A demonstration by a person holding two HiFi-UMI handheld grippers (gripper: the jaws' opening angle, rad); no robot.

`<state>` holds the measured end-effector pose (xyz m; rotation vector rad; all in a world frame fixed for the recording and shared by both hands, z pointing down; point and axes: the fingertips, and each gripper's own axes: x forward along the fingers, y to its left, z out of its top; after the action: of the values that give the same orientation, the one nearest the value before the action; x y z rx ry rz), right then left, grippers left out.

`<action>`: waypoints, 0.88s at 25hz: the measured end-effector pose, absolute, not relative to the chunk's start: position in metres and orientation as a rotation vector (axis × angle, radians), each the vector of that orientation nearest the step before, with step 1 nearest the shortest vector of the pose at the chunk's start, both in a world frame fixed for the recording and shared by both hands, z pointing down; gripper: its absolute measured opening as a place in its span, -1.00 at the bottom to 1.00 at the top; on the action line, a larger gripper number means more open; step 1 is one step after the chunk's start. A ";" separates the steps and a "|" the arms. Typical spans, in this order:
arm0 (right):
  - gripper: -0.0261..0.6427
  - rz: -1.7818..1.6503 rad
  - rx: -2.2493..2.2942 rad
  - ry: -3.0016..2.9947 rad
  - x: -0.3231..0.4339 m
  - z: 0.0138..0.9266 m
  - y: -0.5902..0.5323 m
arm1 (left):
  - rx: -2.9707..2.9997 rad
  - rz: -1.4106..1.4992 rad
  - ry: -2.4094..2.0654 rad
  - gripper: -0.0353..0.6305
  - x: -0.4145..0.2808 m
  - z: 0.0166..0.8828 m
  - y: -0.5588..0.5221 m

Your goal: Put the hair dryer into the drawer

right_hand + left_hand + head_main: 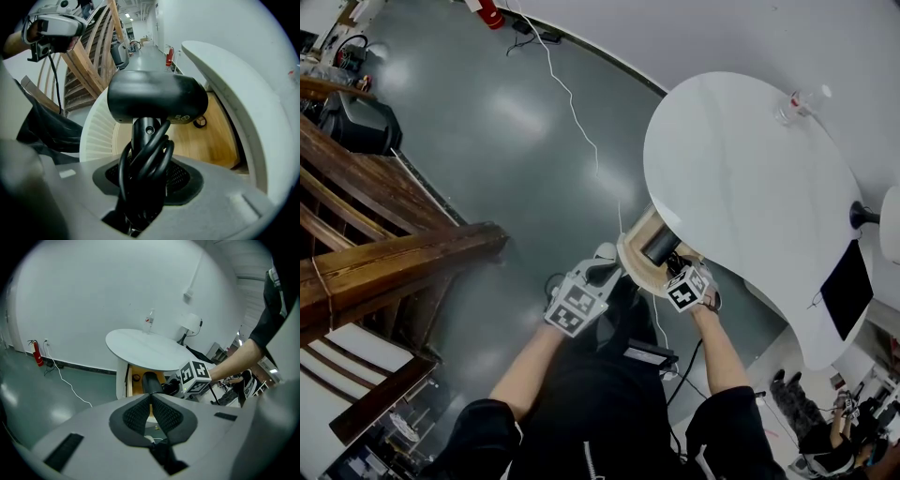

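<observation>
Between the pads of the right gripper (149, 172) sits the handle of a black hair dryer (157, 98), with its black cord (146, 159) looped in coils around that handle. The jaws stand wide apart and are clamped on handle and cord together. The dryer's fat black barrel lies crosswise above the jaws, out over the pale wooden bottom of a pulled-out drawer (206, 140). From the head view the barrel (659, 246) falls inside the drawer's outline (637, 274), but I cannot tell whether it touches the wood. The drawer has a curved white ribbed front (96, 131), and it slides out from under a white oval table top (225, 75). The right gripper (686, 286) points steeply down at the drawer's edge.

The left gripper (151, 398) has its jaws pressed together with nothing between them. It hangs just beside the drawer front, on its left (581, 298), aimed toward the drawer.

Farther out, a clear plastic bottle (802, 101) stands upright near the far edge of the table (741, 178). A thin white cable (572, 103) trails across the grey-green floor (516, 122) toward a red fire extinguisher (37, 354) by the wall. A brown wooden staircase (384, 253) rises to the left.
</observation>
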<state>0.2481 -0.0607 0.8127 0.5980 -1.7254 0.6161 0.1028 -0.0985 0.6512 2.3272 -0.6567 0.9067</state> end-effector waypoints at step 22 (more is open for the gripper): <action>-0.38 0.551 0.599 -1.622 0.257 0.852 -0.088 | 2.337 0.914 -0.584 -0.86 0.113 0.673 -0.100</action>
<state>0.2568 -0.0882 0.8524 0.5992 -1.6220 0.5509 0.1134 -0.0997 0.6729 2.3374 -0.5842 0.9145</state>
